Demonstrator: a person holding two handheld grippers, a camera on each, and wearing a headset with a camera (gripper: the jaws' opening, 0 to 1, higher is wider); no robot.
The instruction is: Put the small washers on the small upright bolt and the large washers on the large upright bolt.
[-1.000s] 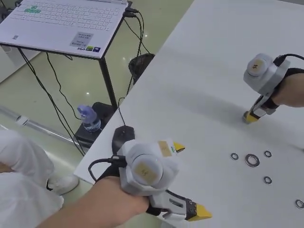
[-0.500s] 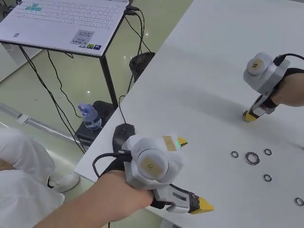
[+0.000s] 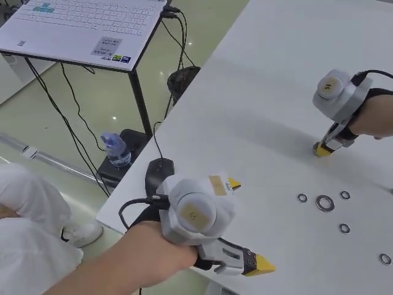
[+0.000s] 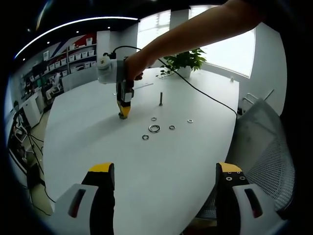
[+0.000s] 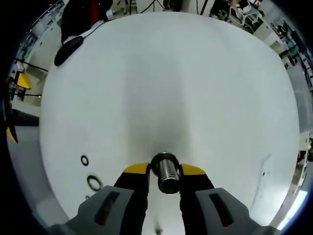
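Jaws of your right gripper [image 5: 165,169] are clamped on a thick bolt [image 5: 166,179], seen end-on, tip down at the table [image 5: 166,73]. Your left gripper [image 4: 165,167] hangs wide open and empty over the near table edge. Over the last second almost nothing has changed: the right gripper has stayed planted and the washers lie where they were, so I judge the large bolt is still being stood up and no washer is on yet. One large washer [image 3: 325,203] lies among small washers [image 3: 302,198] near that gripper, and a slim upright bolt [image 4: 160,98] stands beyond. The jaws hide the thick bolt's foot. The edge washer [image 3: 385,259] is too small to size.
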